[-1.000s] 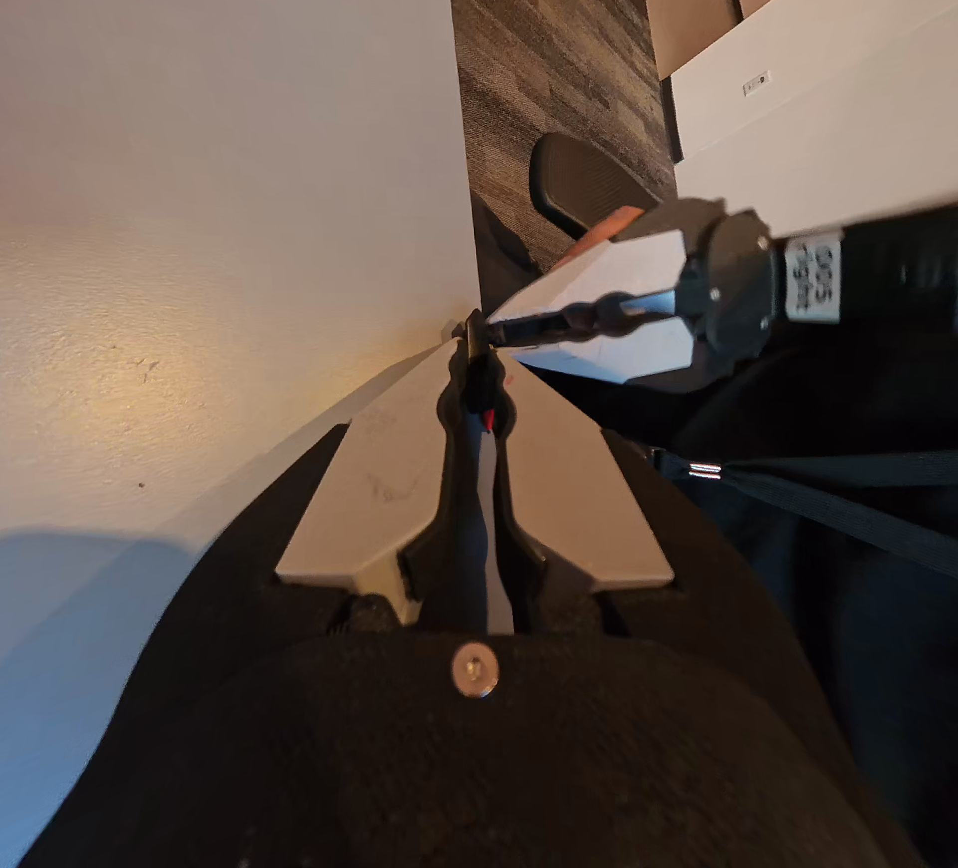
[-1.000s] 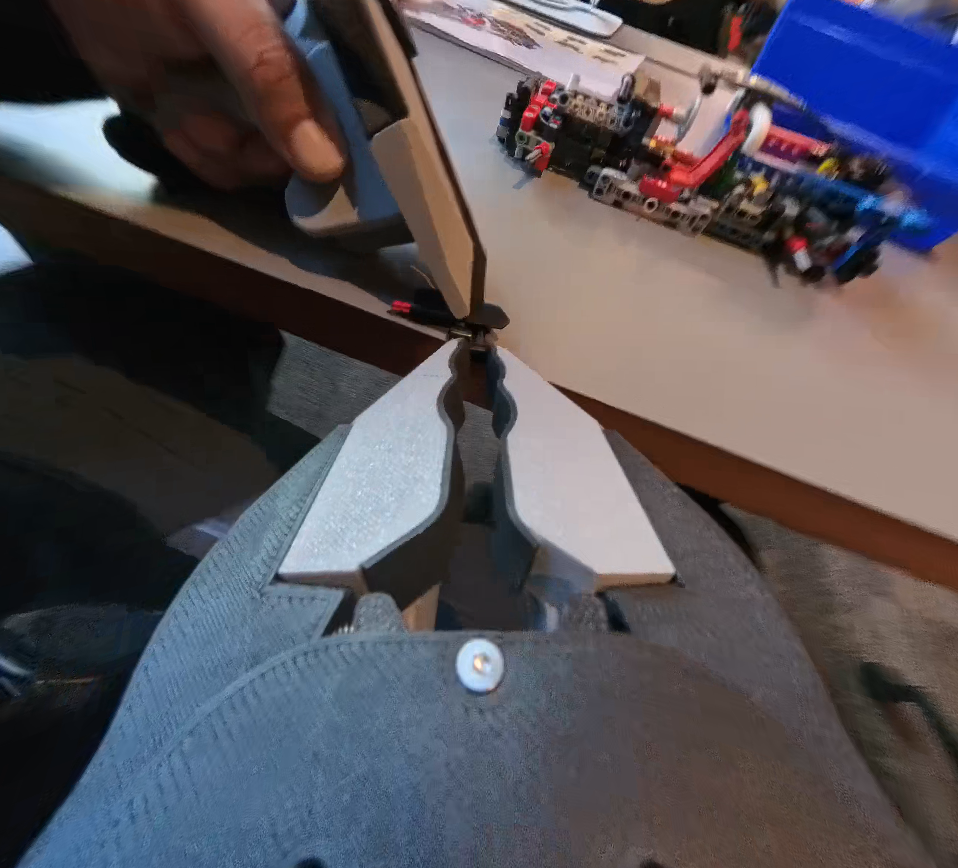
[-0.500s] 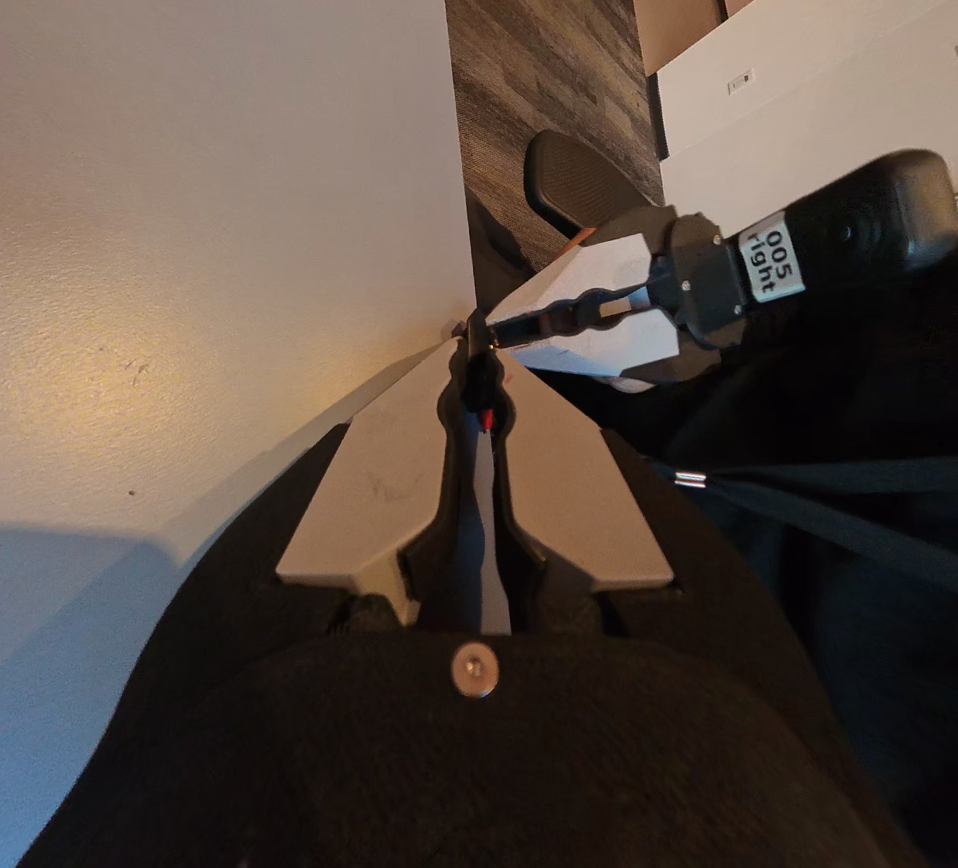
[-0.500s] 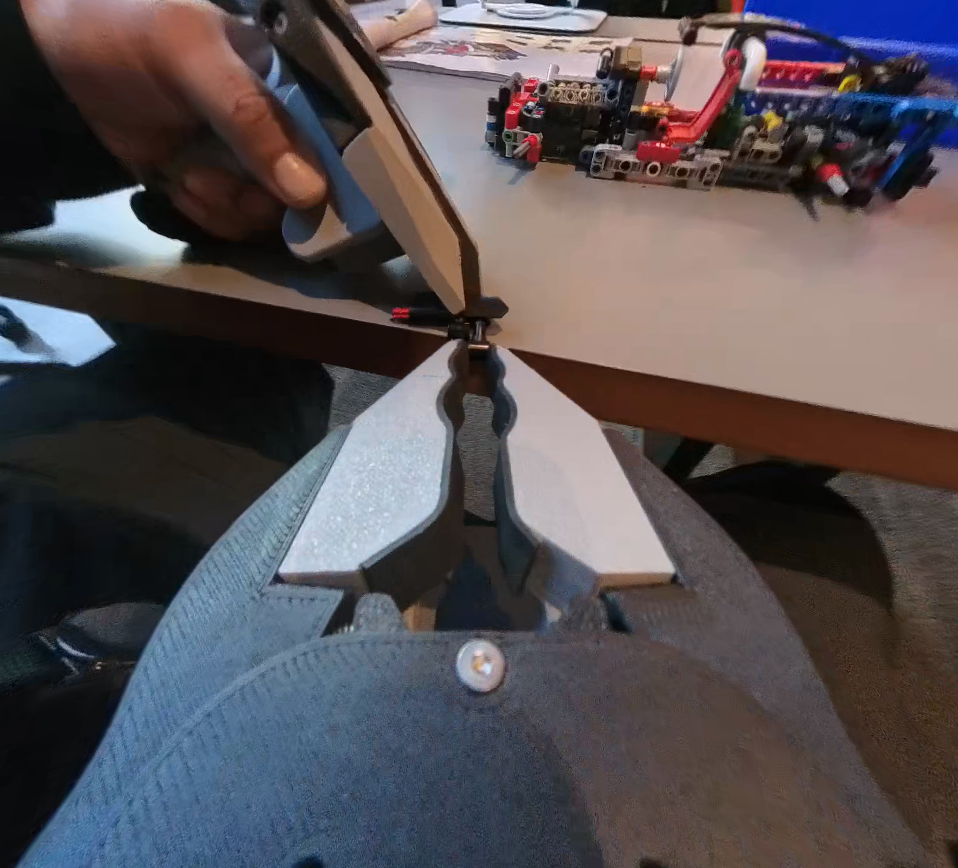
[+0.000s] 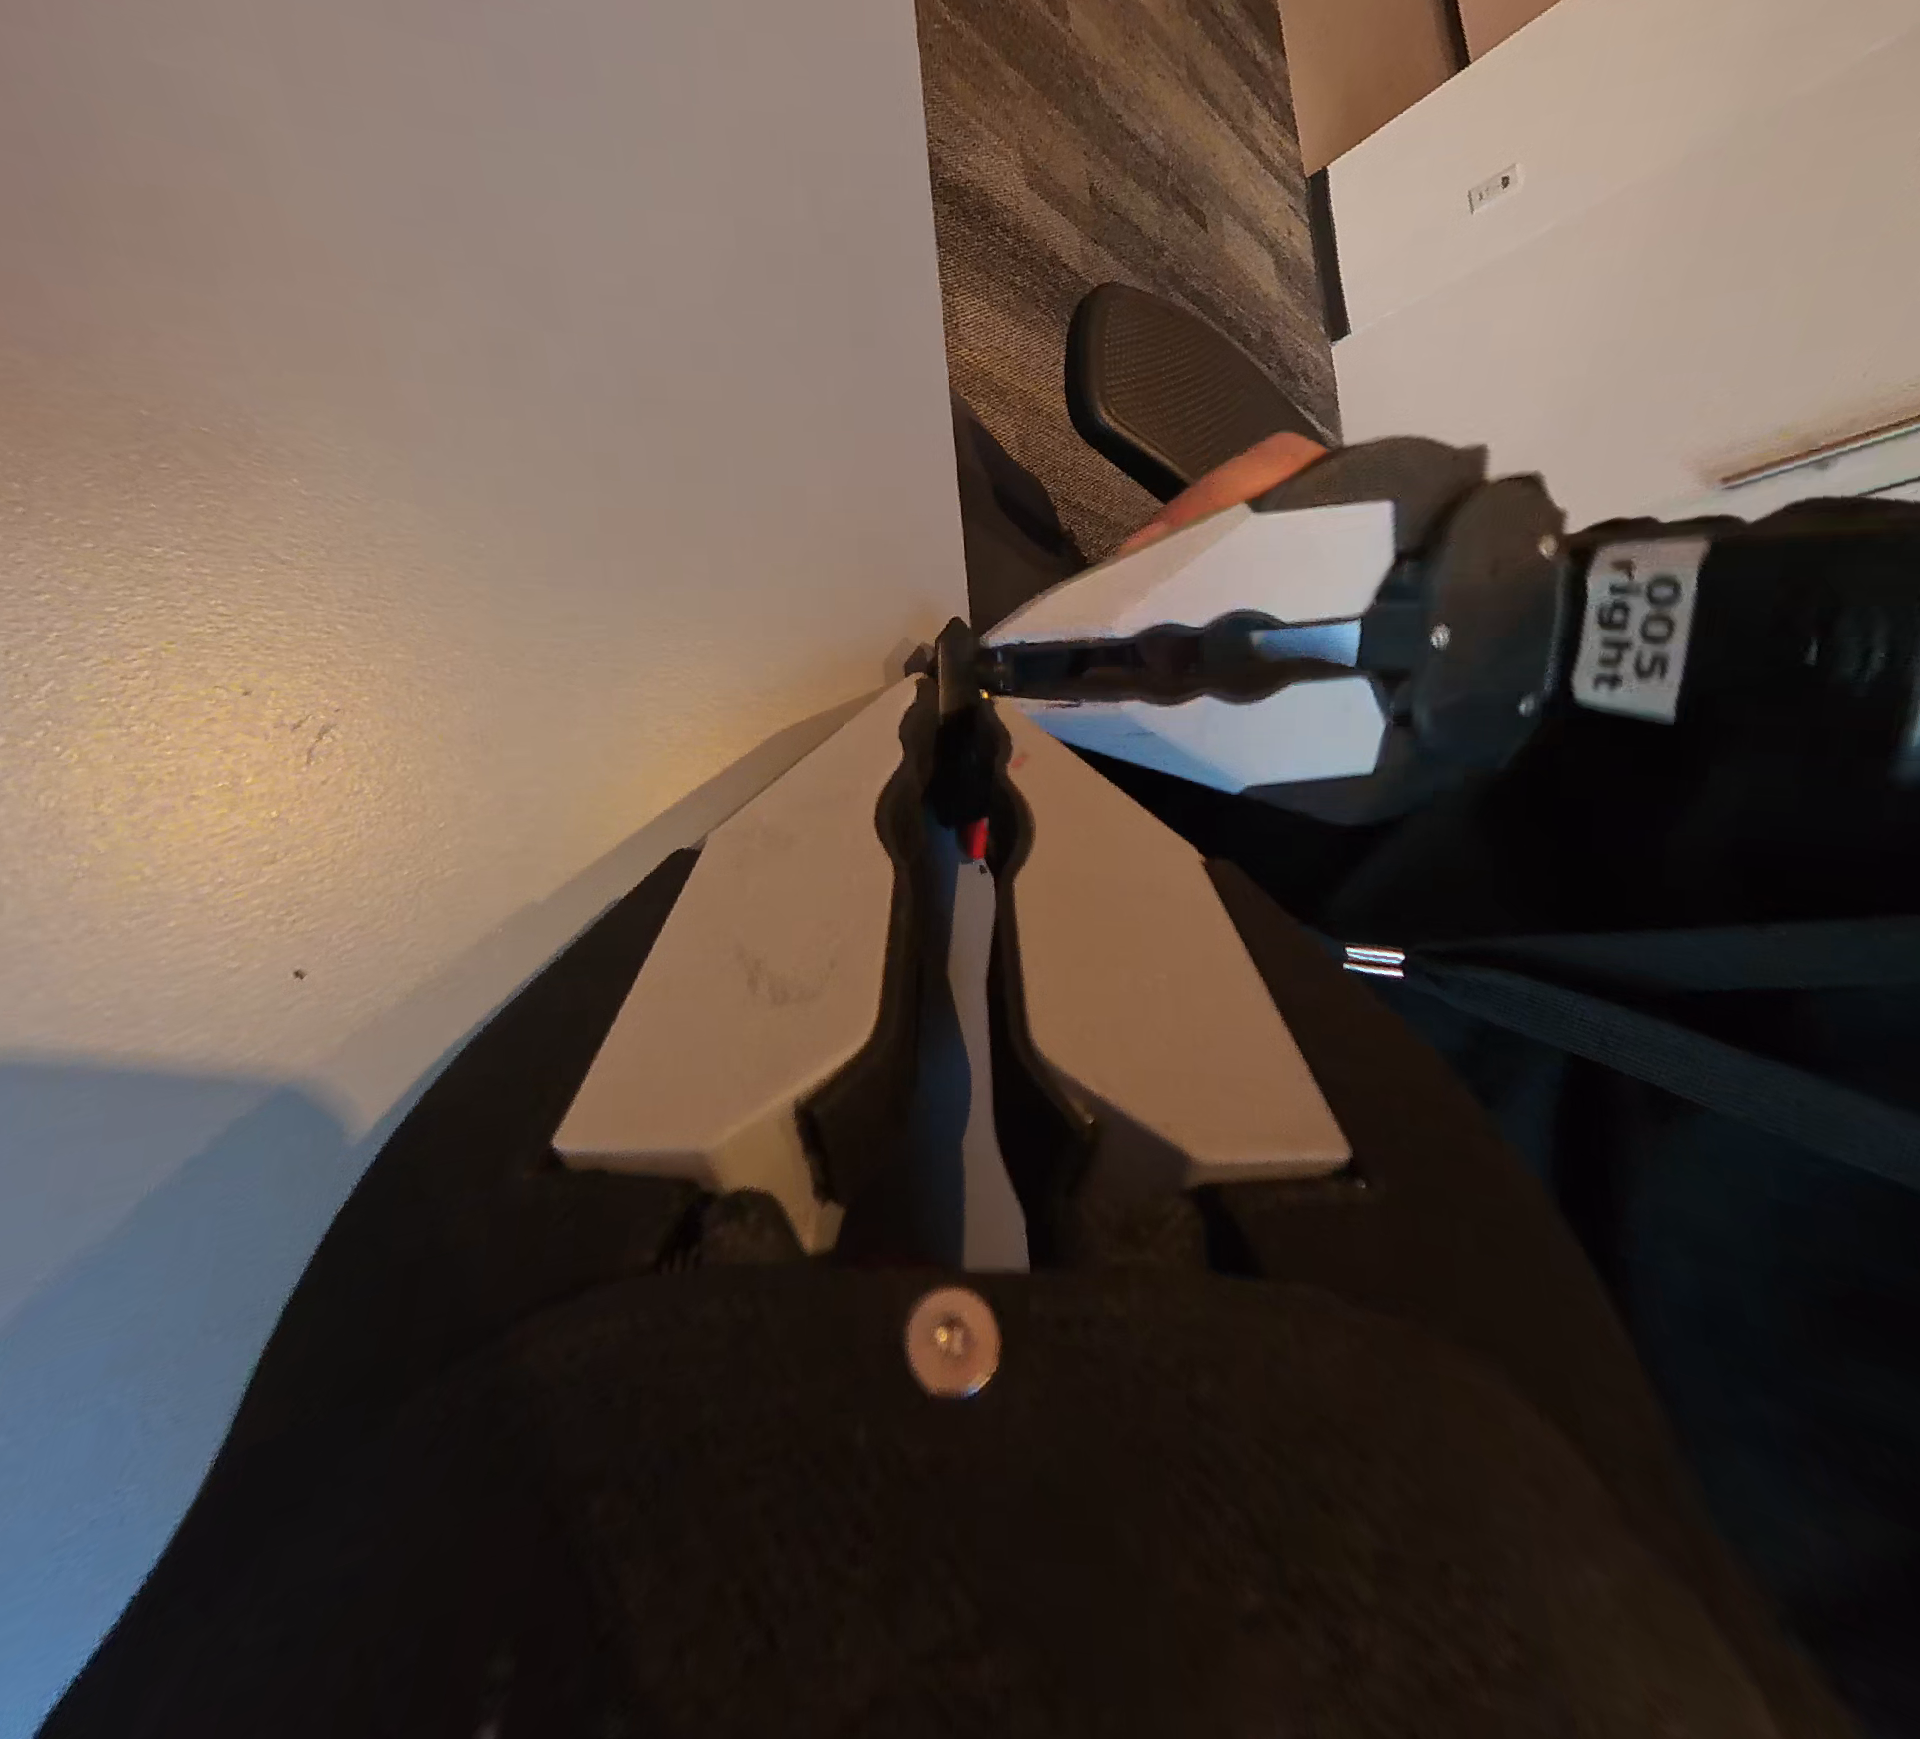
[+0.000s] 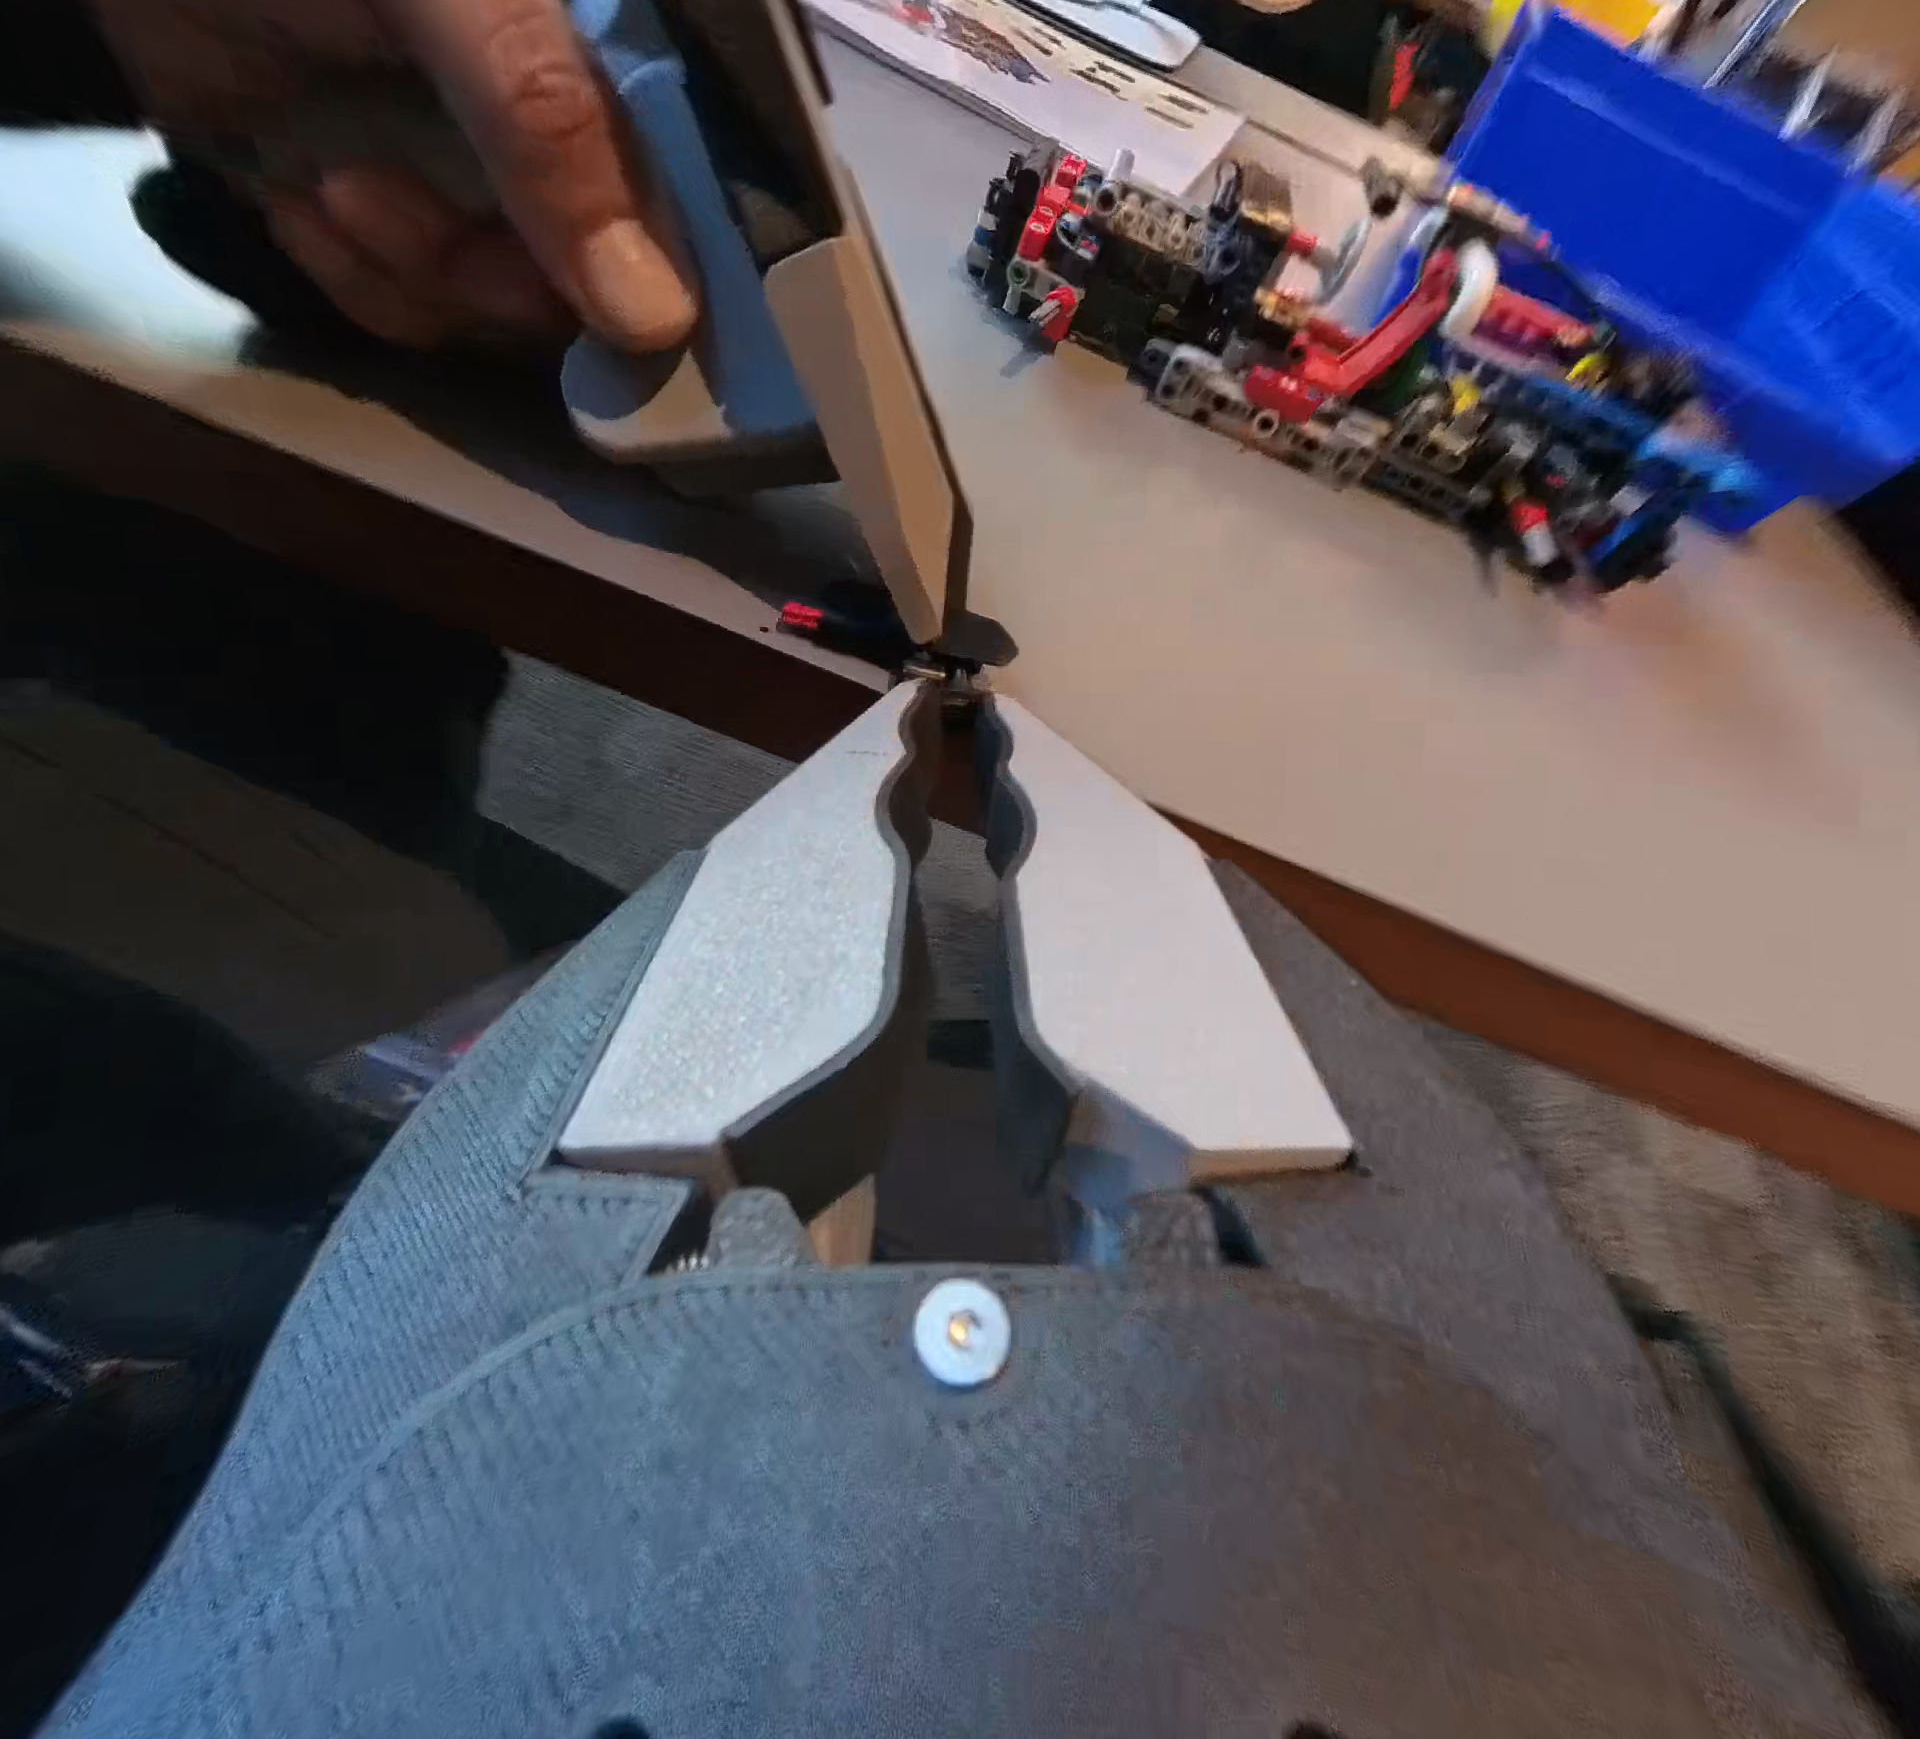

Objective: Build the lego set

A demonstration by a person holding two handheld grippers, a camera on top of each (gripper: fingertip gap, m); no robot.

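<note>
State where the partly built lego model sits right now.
In the right wrist view, the lego model stands on the grey table, upper right, directly beside the blue bin.

Matt grey table (image 6: 1299,650), glossy plastic lego model (image 6: 1299,349) — rough carpet (image 5: 1091,131)

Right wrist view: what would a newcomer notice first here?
The two grippers meet tip to tip at the table's near edge, the left gripper coming down onto the right gripper, both pinching a small black part. Farther back on the table lies the half-built lego model, beside a blue bin.
</note>
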